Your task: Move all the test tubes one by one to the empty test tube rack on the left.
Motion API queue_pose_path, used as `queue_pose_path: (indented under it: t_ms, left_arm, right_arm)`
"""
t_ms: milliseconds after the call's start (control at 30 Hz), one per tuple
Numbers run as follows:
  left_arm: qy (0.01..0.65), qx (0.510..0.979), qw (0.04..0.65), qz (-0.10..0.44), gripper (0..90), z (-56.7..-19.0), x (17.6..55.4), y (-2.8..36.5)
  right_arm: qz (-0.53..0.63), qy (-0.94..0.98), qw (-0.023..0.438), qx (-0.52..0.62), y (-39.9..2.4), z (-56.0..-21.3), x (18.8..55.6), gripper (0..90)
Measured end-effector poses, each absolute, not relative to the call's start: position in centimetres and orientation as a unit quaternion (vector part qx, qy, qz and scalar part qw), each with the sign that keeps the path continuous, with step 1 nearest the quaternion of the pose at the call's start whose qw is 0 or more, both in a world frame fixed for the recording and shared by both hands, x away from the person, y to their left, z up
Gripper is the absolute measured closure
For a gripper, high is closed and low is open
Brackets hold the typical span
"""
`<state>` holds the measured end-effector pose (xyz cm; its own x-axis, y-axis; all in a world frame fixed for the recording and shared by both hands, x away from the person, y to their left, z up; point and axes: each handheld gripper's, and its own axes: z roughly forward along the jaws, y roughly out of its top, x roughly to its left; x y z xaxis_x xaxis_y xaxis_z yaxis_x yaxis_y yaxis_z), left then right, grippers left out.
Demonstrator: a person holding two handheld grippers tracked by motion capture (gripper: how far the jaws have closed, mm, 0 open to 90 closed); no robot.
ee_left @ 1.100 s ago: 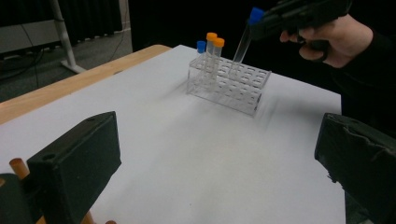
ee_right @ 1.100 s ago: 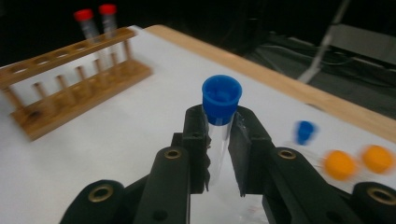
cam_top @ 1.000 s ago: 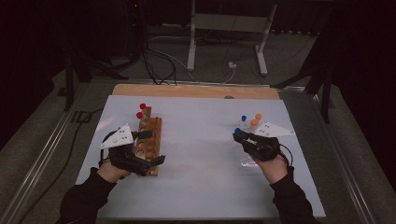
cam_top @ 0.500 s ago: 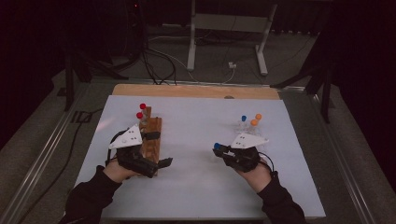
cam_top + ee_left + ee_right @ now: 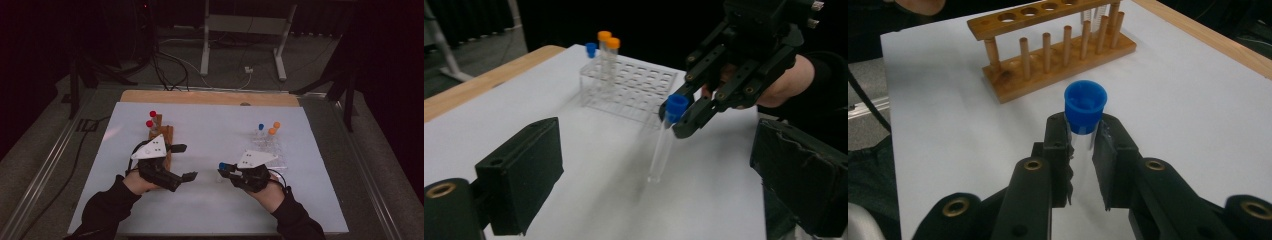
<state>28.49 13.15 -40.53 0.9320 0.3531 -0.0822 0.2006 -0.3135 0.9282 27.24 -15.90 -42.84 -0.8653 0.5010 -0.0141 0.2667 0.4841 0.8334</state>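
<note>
Right gripper [image 5: 1082, 142] — jaws clamped just under the cap of a blue-capped test tube [image 5: 1085, 107] at frame centre; left gripper [image 5: 659, 165], lower frame, has been closing but holds nothing.

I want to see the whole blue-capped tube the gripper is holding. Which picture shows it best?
The left gripper view: the blue-capped tube hangs full length from the right gripper, cap to rounded tip. The right gripper view shows mostly its cap between the jaws. The high view shows just a small blue dot.
</note>
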Motion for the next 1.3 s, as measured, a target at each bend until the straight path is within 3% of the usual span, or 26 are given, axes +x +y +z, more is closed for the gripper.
queue_pose_path:
  t_ms: [533, 1133, 1300]
  left_arm:
    - [0.135, 0.816, 0.560, 0.050, 48.0, -41.2, 28.2, 9.6]
    - [0.127, 0.824, 0.550, 0.046, 74.3, -42.1, 28.8, 7.6]
    - [0.127, 0.825, 0.548, 0.045, 75.5, -42.1, 28.8, 7.5]
  right_arm:
    - [0.453, 0.859, 0.114, 0.207, -14.9, -42.9, 26.6, 77.1]
    - [0.454, 0.860, 0.113, 0.203, -14.8, -42.7, 26.5, 77.1]
    - [0.454, 0.860, 0.112, 0.205, -14.8, -42.7, 26.5, 77.1]
